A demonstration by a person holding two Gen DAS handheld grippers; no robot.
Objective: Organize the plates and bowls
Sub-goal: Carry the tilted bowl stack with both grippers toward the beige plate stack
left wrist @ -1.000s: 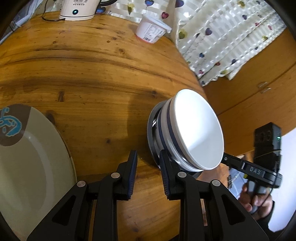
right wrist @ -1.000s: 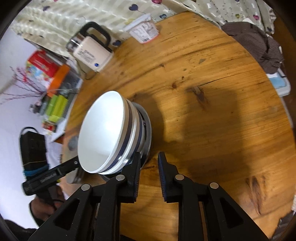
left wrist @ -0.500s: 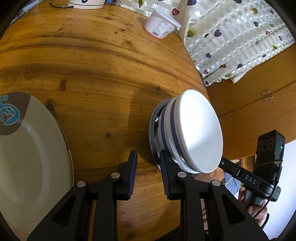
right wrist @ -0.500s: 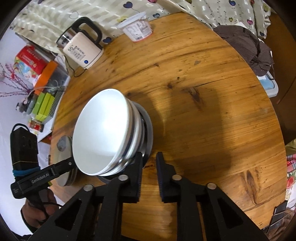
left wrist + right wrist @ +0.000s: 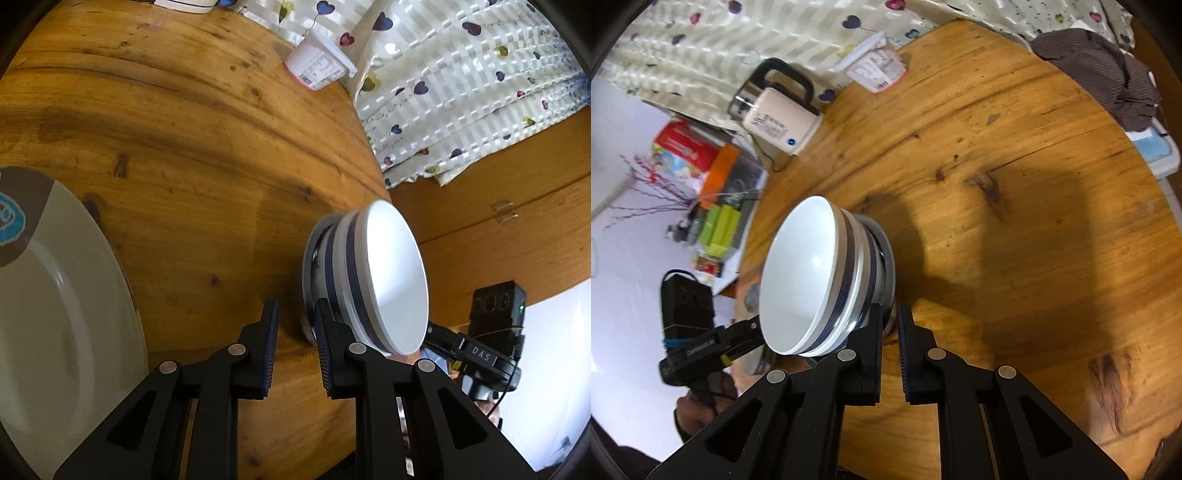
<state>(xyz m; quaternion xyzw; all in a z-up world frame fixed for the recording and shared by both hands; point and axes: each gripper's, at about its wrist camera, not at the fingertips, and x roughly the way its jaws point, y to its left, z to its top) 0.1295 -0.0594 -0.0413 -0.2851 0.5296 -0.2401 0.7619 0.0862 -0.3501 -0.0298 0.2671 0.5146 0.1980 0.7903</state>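
Observation:
A stack of white bowls with dark blue bands sits on a small dark plate, held between both grippers above the round wooden table. My left gripper has its right finger against the stack's base; its jaws stand a little apart. My right gripper pinches the small plate's rim under the stack, its jaws nearly closed. A large pale plate with a brown and blue mark lies on the table at the left of the left wrist view.
A white plastic tub and a white kettle stand at the table's far edge by a heart-print curtain. A brown cloth lies at the right edge. Boxes and clutter sit beyond the table.
Both grippers and the bowl stack have risen and shifted over the table; the right gripper's jaws have closed tighter on the stack's base.

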